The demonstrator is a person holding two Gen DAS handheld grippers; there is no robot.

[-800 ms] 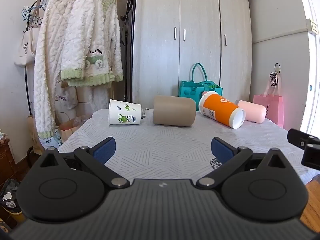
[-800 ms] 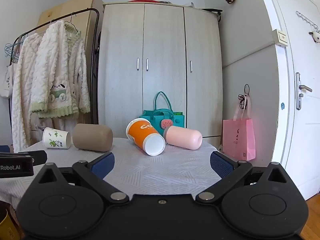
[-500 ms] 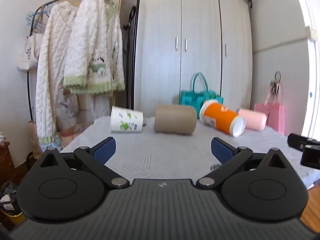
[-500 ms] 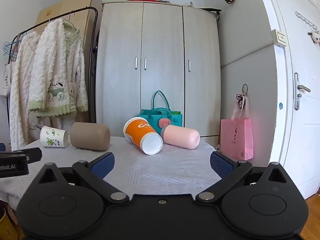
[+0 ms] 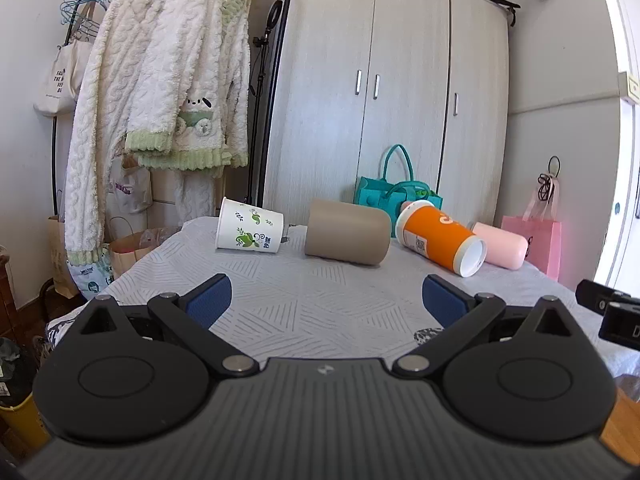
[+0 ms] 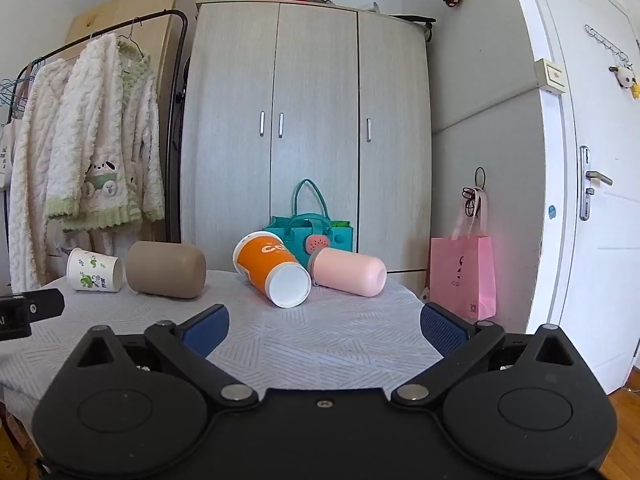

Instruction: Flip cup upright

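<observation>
Change since earlier frames: cups sit lower in both wrist views, more of the wardrobe top shows; cup layout on the table unchanged.
Left gripper [image 5: 325, 296]: fingers spread wide, blue pads empty, held over the near part of the table, well apart from every cup.
Right gripper [image 6: 324, 324]: fingers spread wide, nothing between the pads, over the near table edge; left unit's body visible at 9 o'clock of its view.
Table [image 5: 304, 304]: covered with a white cloth with grey line pattern.
White paper cup [image 5: 249, 231]: at 11 o'clock from the left gripper, on its side, green leaf print, mouth toward 9 o'clock.
Tan cup [image 5: 347, 232]: at 12 o'clock, on its side, just beside the white paper cup.
Orange cup [image 6: 272, 268]: at 12 o'clock from the right gripper, on its side, white end toward the camera.
Pink cup [image 6: 347, 271]: at 1 o'clock, on its side, touching or just beside the orange cup.
Teal bag [image 6: 310, 232]: behind the orange and pink cups.
Wardrobe [image 6: 312, 120]: behind the table, doors closed.
Pink bag [image 6: 464, 276]: at 2 o'clock, against the wall.
</observation>
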